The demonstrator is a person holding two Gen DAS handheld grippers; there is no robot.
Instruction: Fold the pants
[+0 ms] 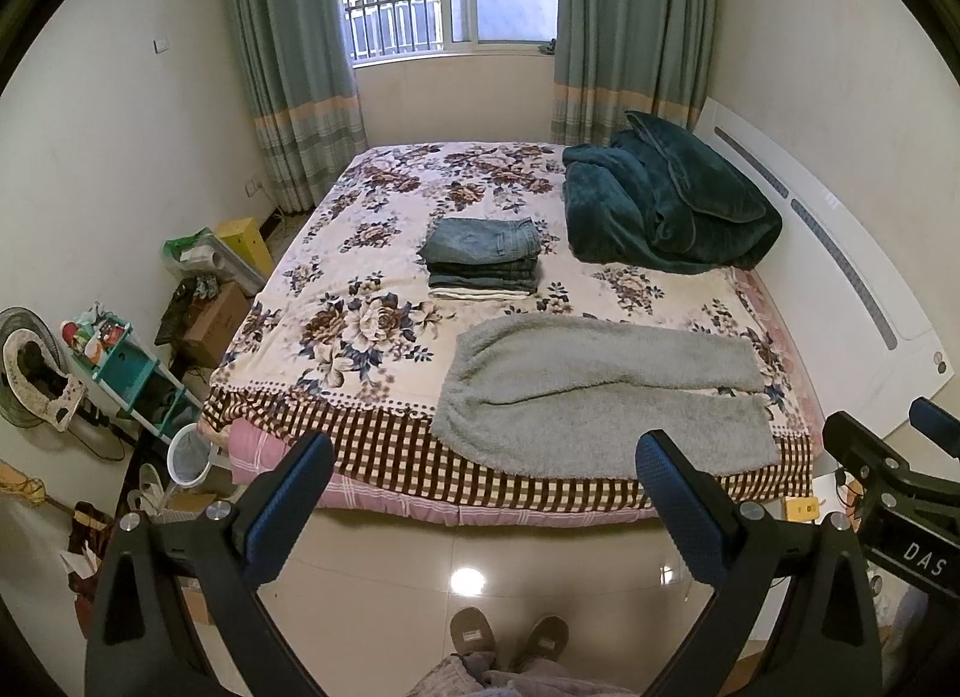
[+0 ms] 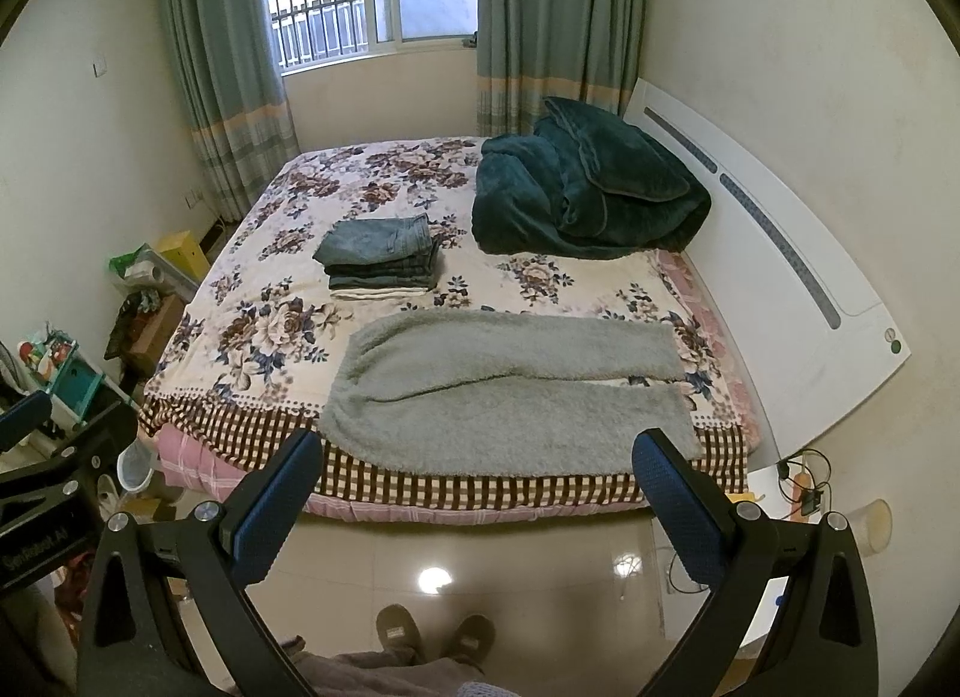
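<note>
While fluffy grey fleece pants [image 1: 600, 397] lie flat on the floral bedspread [image 1: 372, 253], both the left gripper [image 1: 483, 472] and the right gripper [image 2: 477, 472] hang spread apart, empty.

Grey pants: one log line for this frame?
phase: pre-grasp | grey pants: flat on bed, unfolded | left gripper: open, empty | right gripper: open, empty

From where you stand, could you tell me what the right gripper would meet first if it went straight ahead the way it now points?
Most likely the grey fleece pants spread flat at the near edge of the bed. The right gripper is open and empty, held over the floor short of the bed. Depth is unclear, so it might meet the checked bed edge first.
</note>
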